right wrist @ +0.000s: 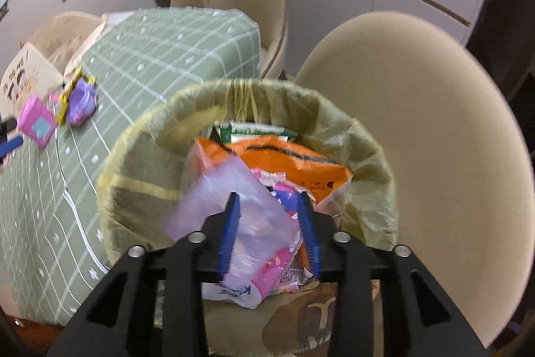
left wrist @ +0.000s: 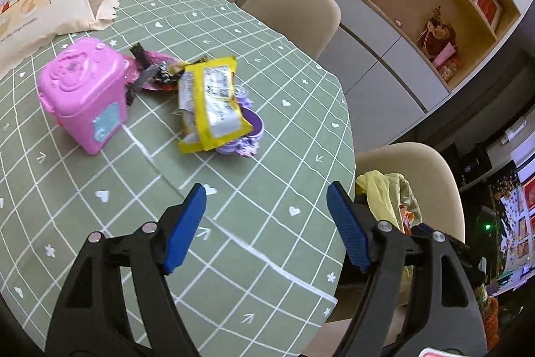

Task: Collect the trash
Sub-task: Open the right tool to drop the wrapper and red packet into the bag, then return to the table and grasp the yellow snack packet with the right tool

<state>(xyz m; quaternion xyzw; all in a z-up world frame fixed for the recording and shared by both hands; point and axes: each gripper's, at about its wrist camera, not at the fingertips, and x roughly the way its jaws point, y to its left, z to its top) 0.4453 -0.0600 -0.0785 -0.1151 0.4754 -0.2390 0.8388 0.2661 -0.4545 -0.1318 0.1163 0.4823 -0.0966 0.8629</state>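
On the green checked table (left wrist: 100, 223) the pink toy bin (left wrist: 83, 92) stands at the left, the dark wrappers (left wrist: 157, 72) behind it, the yellow wrapper (left wrist: 210, 102) draped over a purple dish (left wrist: 254, 126); the left gripper (left wrist: 267, 223) hovers nearer, jaws wide apart and empty; the yellow wrapper looks light, crinkly and slippery, best pinched at a free edge; the right gripper (right wrist: 271, 233), over the lined trash bin (right wrist: 140, 156), has its jaws part open around a pale purple bag (right wrist: 234, 189), whether gripped is unclear.
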